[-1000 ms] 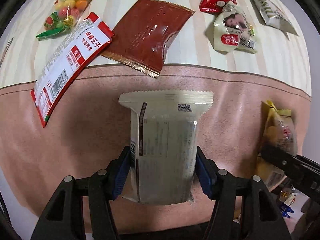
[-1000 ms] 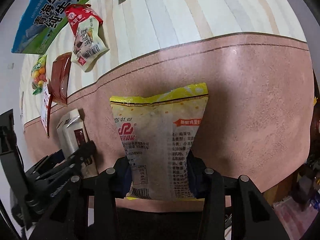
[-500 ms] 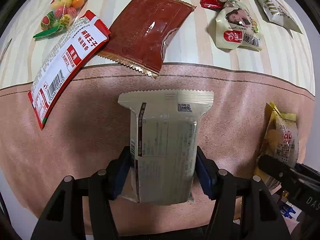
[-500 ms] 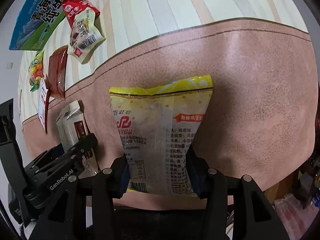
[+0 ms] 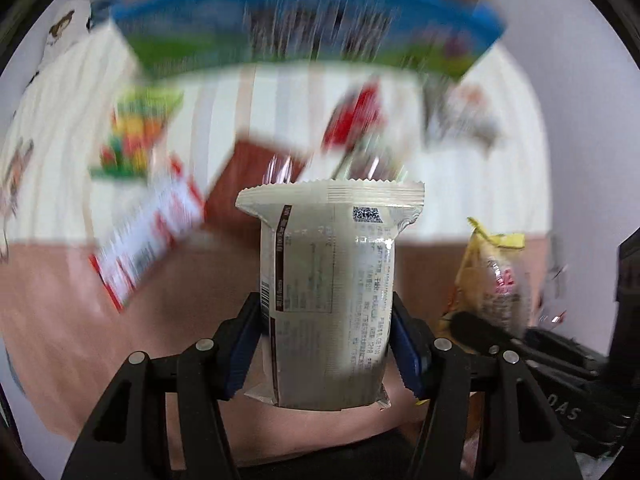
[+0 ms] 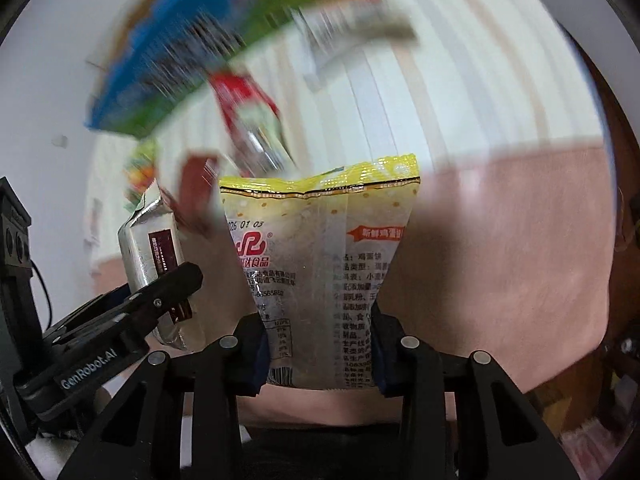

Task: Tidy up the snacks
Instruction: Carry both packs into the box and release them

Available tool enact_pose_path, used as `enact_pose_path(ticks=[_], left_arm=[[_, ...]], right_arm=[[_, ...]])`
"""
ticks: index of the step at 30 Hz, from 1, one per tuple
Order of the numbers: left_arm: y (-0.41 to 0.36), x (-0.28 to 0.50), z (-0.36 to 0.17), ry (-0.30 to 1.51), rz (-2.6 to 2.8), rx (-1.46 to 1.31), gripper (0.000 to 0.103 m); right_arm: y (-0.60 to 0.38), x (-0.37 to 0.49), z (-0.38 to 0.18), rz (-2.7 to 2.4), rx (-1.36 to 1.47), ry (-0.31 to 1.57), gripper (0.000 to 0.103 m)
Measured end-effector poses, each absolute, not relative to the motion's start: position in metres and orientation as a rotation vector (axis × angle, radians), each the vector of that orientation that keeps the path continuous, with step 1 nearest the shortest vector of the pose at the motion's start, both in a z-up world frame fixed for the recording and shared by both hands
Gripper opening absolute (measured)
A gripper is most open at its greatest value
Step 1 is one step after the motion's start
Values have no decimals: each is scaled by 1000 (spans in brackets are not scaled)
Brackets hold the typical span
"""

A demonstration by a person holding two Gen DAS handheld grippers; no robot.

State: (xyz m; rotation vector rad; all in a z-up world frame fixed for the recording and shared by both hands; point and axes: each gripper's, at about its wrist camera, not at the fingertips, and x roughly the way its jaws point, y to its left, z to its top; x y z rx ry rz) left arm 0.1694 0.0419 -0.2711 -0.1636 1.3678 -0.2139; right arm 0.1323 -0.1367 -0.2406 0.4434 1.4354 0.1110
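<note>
Striped cloth and pink band blurred behind | left gripper [image 5: 326, 344] clamped on cream packet [image 5: 328, 288], centre frame | right gripper [image 6: 318, 350] clamped on yellow packet [image 6: 320, 264], centre frame | both judged light, crinkly, slippery; lower-body grip suits.

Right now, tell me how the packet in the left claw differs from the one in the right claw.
The cream packet in the left claw is pale grey-white with a dark brown strip; the yellow packet in the right claw has a yellow dotted top and red logo. The cream packet looks boxy and narrow, the yellow packet flat and wider. Both stand upright, clamped near their lower ends, printed backs to the cameras.
</note>
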Motion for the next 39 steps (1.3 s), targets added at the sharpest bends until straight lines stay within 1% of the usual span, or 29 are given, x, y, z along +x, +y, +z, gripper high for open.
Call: enact_pose_path(ticks=[7, 10, 12, 17, 21, 26, 27, 28, 29, 30, 31, 32, 36, 39], left_arm=[[48, 249, -175, 1195, -240, -187, 58], [46, 297, -148, 1152, -230, -172, 58], [43, 336, -136, 1137, -218, -159, 58], [36, 425, -140, 1203, -228, -165, 58], [28, 491, -160, 1295, -257, -210, 58], [16, 542, -193, 1408, -295, -234, 59], [12, 551, -200, 1436, -298, -219, 59], [8, 558, -207, 1460, -302, -203, 60], [6, 563, -211, 1467, -290, -183, 63], [6, 567, -213, 1466, -275, -169, 75], [5, 569, -214, 1461, -285, -174, 84], [6, 570, -214, 1454, -288, -185, 86], [9, 568, -216, 1446, -290, -191, 87], [12, 559, -210, 1435, -283, -181, 87]], right_arm=[[-146, 203, -142, 200, 425, 1236, 41], [-145, 245, -109, 209, 363, 1163, 41], [-144, 277, -96, 197, 311, 1131, 41], [-141, 365, -96, 161, 240, 1154, 41], [-141, 422, -114, 141, 217, 1206, 41], [-138, 467, -137, 125, 177, 1262, 42], [-138, 476, -143, 119, 176, 1287, 46], [-137, 483, -151, 111, 163, 1316, 68], [-137, 489, -156, 103, 151, 1335, 84], [-137, 493, -162, 98, 143, 1349, 98], [-136, 495, -165, 108, 144, 1353, 98], [-136, 495, -167, 104, 134, 1358, 98], [-140, 498, -175, 107, 136, 1376, 98], [-137, 493, -170, 102, 134, 1370, 98]])
